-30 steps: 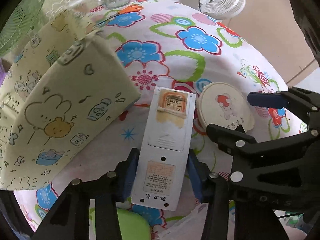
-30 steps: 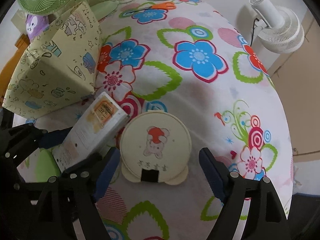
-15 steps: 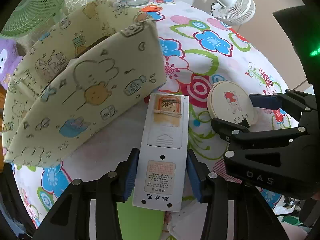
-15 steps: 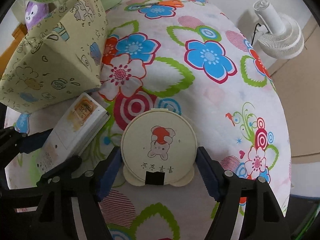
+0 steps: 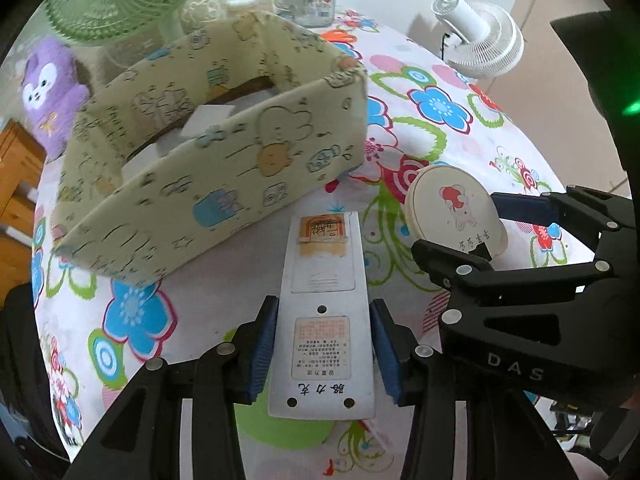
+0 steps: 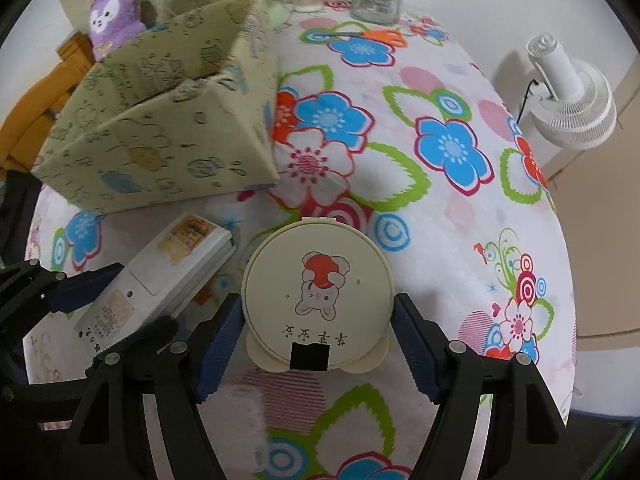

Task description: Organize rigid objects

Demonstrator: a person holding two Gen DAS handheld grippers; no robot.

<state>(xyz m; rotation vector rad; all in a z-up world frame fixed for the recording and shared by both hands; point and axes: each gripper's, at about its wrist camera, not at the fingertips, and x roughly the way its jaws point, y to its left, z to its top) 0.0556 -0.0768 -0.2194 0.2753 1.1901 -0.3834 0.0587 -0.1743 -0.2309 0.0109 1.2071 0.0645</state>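
white fan (image 6: 572, 96) on floor far right by beige wall (image 6: 592, 240); green fan (image 5: 116, 0) far left; wooden furniture (image 5: 16, 176) left

I see soft, even indoor light in both views, bright enough for the colours of the flowered cloth (image 6: 448, 152) to read clearly. Shadows are faint; the white fan (image 6: 572, 92) casts a soft one on the wall. The fabric box (image 5: 224, 184) is smeared by motion blur, while the white remote (image 5: 324, 320) stays sharp. Fisheye bending curves the edges, and the corners go black.
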